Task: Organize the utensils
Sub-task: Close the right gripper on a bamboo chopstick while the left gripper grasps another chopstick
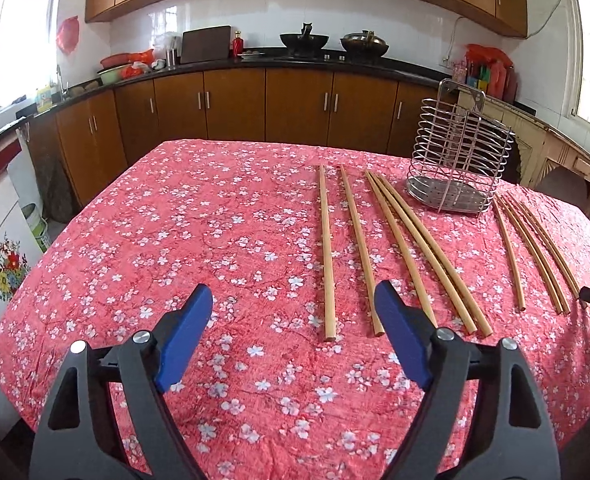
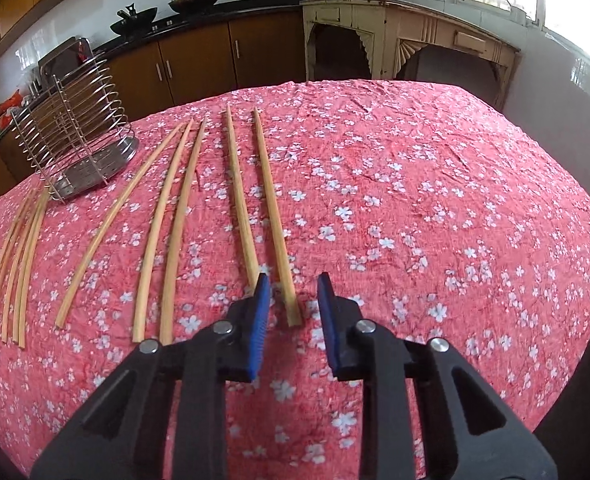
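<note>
I work with the pale, slender wooden chopsticks (image 2: 273, 216) lying in rows on the red floral tablecloth (image 2: 435, 200), all on the near side of the upright wire-and-steel utensil holder (image 2: 77, 136), which stands empty.

The right gripper (image 2: 293, 286) has its blue pads narrowed but pressing on nothing; the butt end of the chopstick farthest from the holder lies between them. The left gripper (image 1: 293, 308) stands wide and holds nothing, near the sticks (image 1: 327, 252) on the holder's other flank.

I judge each stick light, rigid and round, so prone to roll or swivel. I take it near the thick end, pads square across. Whether the pads already touch the cloth, I cannot tell.
</note>
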`<state>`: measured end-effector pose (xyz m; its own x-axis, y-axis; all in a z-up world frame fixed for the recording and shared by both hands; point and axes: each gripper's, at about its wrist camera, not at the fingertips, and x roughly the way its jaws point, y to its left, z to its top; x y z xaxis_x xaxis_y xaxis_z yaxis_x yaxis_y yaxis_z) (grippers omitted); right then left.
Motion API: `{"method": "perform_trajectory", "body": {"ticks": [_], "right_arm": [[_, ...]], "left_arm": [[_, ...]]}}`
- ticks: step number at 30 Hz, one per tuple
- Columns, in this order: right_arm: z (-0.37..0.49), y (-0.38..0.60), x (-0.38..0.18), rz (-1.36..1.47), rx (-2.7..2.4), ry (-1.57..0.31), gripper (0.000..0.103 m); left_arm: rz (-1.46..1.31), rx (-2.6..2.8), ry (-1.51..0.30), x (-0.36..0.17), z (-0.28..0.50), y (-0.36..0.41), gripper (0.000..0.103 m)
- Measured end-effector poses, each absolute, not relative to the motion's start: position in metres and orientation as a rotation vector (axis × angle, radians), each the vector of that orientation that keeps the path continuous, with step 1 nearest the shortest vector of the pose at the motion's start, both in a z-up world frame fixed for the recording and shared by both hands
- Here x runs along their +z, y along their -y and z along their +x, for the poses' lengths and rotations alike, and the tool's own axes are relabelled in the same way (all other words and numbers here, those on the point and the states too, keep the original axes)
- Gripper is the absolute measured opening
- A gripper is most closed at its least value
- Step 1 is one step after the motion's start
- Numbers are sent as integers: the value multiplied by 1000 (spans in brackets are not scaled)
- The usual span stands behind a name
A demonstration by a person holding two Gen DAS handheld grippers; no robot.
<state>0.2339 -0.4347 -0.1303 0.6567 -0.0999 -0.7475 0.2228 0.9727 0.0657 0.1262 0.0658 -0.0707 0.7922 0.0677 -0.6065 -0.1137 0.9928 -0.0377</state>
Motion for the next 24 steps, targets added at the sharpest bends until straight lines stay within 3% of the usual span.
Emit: {"method": "perform_trajectory", "body": {"ticks": [10, 12, 14, 24], "right_arm": [[241, 431, -135, 96, -190, -844, 24], [245, 431, -135, 95, -186, -851, 15], [252, 433, -134, 89, -191, -863, 10], [289, 498, -131, 179, -352, -880, 8]], "left_arm": [[-74, 84, -673, -74, 138, -65, 82], [-74, 76, -679, -74, 139, -64, 82], [-71, 69, -684, -74, 141, -63, 80], [-14, 29, -771, -82, 159, -53, 60]]}}
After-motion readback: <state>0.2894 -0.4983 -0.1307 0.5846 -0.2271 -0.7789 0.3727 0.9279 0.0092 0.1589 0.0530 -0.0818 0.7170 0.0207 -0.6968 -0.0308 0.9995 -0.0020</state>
